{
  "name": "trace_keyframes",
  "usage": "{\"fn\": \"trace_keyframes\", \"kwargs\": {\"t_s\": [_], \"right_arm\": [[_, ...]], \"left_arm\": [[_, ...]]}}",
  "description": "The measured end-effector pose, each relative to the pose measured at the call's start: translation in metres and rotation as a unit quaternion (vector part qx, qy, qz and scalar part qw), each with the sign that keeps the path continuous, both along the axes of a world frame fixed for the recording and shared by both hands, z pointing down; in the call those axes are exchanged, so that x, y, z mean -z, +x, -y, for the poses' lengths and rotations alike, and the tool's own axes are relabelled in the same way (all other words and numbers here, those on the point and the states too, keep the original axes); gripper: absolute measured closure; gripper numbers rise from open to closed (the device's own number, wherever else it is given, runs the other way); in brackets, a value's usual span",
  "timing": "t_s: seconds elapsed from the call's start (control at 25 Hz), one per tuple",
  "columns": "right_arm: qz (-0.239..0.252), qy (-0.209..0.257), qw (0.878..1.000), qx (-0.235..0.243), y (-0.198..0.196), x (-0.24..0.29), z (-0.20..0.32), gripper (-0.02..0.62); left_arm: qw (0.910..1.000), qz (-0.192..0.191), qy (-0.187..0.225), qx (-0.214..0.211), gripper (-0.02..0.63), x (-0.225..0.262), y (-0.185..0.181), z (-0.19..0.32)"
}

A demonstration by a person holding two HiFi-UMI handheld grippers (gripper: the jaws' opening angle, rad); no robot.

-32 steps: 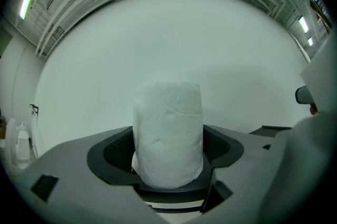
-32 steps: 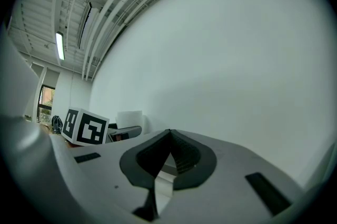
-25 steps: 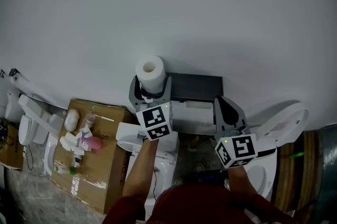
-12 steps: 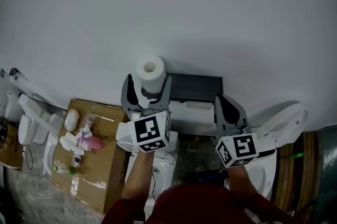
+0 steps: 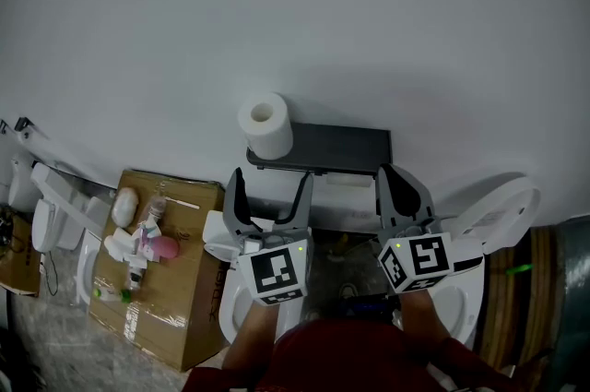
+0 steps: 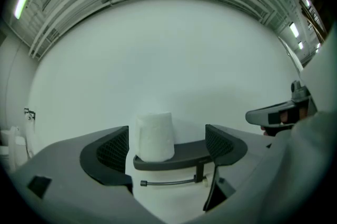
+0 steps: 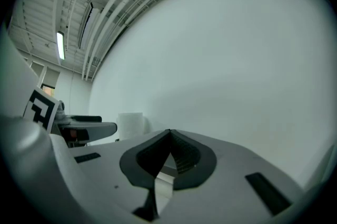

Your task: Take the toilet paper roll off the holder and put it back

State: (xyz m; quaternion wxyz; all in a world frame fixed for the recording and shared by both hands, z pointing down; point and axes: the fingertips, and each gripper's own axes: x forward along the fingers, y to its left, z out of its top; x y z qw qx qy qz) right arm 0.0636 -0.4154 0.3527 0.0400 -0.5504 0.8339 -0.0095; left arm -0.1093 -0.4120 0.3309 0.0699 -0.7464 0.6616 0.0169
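Note:
A white toilet paper roll [image 5: 265, 124] stands upright on the left end of the dark holder shelf [image 5: 332, 148] on the wall. My left gripper [image 5: 270, 182] hangs open just below the shelf, apart from the roll. In the left gripper view the roll [image 6: 154, 136] and shelf [image 6: 181, 153] show between the spread jaws of the left gripper [image 6: 167, 145], with the holder's thin bar [image 6: 168, 182] bare below. My right gripper [image 5: 394, 181] is shut on nothing, below the shelf's right end. In its own view the right gripper [image 7: 168, 134] has its jaws together and the roll [image 7: 130, 124] stands far left.
A white wall [image 5: 369, 30] fills the background. A cardboard box [image 5: 189, 289] with bottles and small items sits low left. White toilets stand beneath the grippers [image 5: 230, 243], at the right [image 5: 493, 215] and far left [image 5: 55, 215].
The left gripper opened, let go of the roll and drew back down from the shelf. The roll stays upright on the shelf. The right gripper has not moved.

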Motion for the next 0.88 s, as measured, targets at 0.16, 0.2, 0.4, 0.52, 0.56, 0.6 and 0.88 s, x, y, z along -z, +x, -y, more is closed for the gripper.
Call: {"fn": "trace_keyframes", "kwargs": {"t_s": [0.16, 0.2, 0.4, 0.52, 0.56, 0.6, 0.88], "right_arm": [[0.001, -0.003, 1.000, 0.004, -0.003, -0.002, -0.001, 0.586], [0.001, -0.004, 1.000, 0.004, -0.004, -0.002, -0.001, 0.586], [0.001, -0.006, 1.000, 0.004, -0.005, -0.004, -0.002, 0.586], [0.001, -0.006, 1.000, 0.004, -0.007, -0.003, -0.002, 0.586], [0.000, -0.006, 1.000, 0.004, -0.007, -0.003, -0.002, 0.586], [0.000, -0.005, 1.000, 0.005, -0.007, -0.003, -0.002, 0.586], [0.000, -0.002, 1.000, 0.009, -0.009, -0.002, -0.003, 0.586]], "left_arm": [[0.9997, 0.005, -0.023, 0.000, 0.146, -0.026, 0.004, -0.010], [0.9995, 0.009, -0.029, 0.002, 0.146, -0.031, 0.003, -0.011], [0.9996, -0.007, -0.029, 0.000, 0.146, -0.033, 0.003, -0.013], [0.9997, -0.007, -0.025, -0.002, 0.147, -0.031, 0.004, -0.014], [0.9997, -0.001, -0.024, -0.003, 0.147, -0.030, 0.005, -0.015], [0.9996, 0.009, -0.027, -0.005, 0.147, -0.031, 0.006, -0.015], [0.9983, 0.041, -0.041, -0.003, 0.251, -0.032, 0.011, -0.017]]}}
